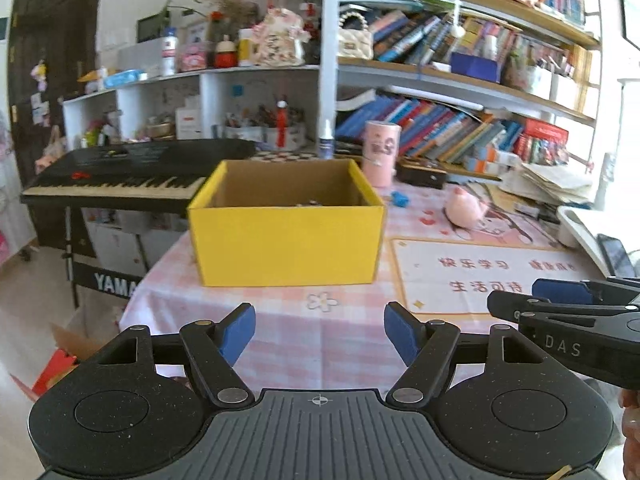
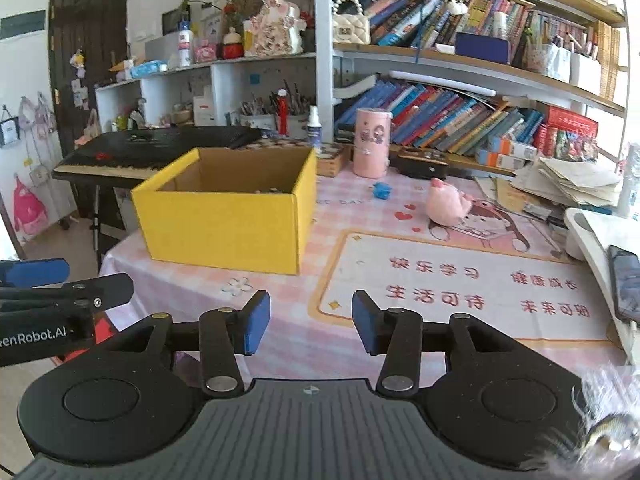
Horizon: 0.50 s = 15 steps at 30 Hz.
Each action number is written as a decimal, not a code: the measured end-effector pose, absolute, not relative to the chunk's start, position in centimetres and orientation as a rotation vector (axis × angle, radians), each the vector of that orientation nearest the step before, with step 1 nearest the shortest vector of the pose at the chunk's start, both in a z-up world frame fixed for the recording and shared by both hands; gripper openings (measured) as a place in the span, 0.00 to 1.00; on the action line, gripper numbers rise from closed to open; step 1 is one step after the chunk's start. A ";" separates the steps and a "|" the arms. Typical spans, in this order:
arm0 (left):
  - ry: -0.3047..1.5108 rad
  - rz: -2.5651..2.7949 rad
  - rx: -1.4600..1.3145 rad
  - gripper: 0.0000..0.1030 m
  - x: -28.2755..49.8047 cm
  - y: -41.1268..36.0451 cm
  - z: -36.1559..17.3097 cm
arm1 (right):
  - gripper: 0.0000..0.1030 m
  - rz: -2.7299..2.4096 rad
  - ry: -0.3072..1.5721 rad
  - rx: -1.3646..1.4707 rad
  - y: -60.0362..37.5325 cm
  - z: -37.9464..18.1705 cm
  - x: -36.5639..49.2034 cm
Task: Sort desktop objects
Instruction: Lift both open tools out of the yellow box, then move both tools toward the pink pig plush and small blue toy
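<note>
A yellow cardboard box point(image 1: 286, 246) point(image 2: 224, 226) stands open on the pink checked tablecloth, with small items just showing inside. Behind it to the right lie a pink plush pig point(image 1: 466, 208) point(image 2: 446, 202) and a small blue object point(image 1: 400, 199) point(image 2: 381, 191). My left gripper point(image 1: 320, 334) hovers in front of the box, open, with nothing between its blue pads. My right gripper point(image 2: 311, 322) hangs over the mat's near left corner, open and empty too. Each gripper shows at the edge of the other's view: the right gripper's arm point(image 1: 568, 320) and the left gripper's arm point(image 2: 48, 304).
A pink cylinder tin point(image 1: 380, 152) point(image 2: 370, 142) and a dark case point(image 2: 424, 164) stand at the back. A printed desk mat point(image 2: 460, 284) covers the table's right. A phone point(image 2: 624, 284) rests on a white stand. Bookshelves rise behind; a black keyboard point(image 1: 128, 176) stands left.
</note>
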State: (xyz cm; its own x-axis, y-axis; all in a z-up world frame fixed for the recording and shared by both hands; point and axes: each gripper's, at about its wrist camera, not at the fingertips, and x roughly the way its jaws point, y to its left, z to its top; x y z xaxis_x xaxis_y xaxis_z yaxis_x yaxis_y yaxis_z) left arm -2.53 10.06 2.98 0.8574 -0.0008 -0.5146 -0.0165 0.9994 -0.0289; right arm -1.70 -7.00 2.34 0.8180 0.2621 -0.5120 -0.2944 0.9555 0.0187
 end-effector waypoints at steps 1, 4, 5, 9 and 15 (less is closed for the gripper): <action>0.543 0.002 -0.032 0.71 -2.4 9.8 2.9 | 0.42 0.291 0.543 -0.060 -7.3 2.2 -1.7; 0.562 -0.016 -0.041 0.71 -1.9 9.2 2.4 | 0.43 0.271 0.564 -0.062 -8.0 1.9 -1.6; 0.568 -0.019 -0.044 0.71 -1.8 9.1 2.3 | 0.43 0.265 0.571 -0.064 -8.2 1.7 -1.6; 0.581 -0.032 -0.055 0.71 -1.2 8.5 2.0 | 0.44 0.236 0.603 -0.064 -9.0 1.3 -1.2; 0.600 -0.061 -0.055 0.72 0.3 7.1 1.7 | 0.46 0.193 0.630 -0.056 -10.6 1.0 -0.4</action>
